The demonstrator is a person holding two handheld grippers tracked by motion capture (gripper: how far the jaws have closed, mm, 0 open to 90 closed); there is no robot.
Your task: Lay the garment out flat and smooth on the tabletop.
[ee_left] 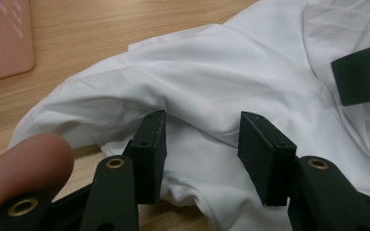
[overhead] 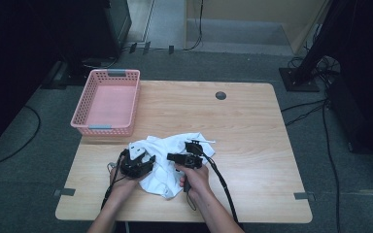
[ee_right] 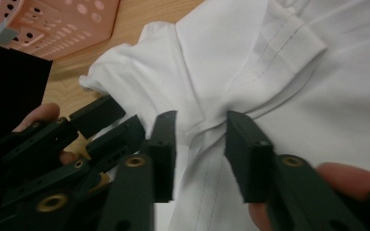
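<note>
A crumpled white garment (overhead: 167, 145) lies on the wooden table (overhead: 252, 126) near its front middle. My left gripper (overhead: 144, 162) rests at the garment's left edge. In the left gripper view its jaws (ee_left: 204, 130) stand apart, with white cloth (ee_left: 197, 72) lying between and beyond them, not visibly pinched. My right gripper (overhead: 184, 151) sits on the garment's middle. In the right gripper view creases of the cloth (ee_right: 270, 62) run together into the narrow gap of the right gripper (ee_right: 200, 127), where a stitched fold is pinched. The left gripper's black jaws (ee_right: 96, 120) show close at the left there.
A pink plastic basket (overhead: 90, 99) stands at the table's back left corner, empty, and shows in the right gripper view (ee_right: 53, 24). A dark round grommet (overhead: 220, 95) is set in the tabletop at the back. Cables and dark stands surround the table.
</note>
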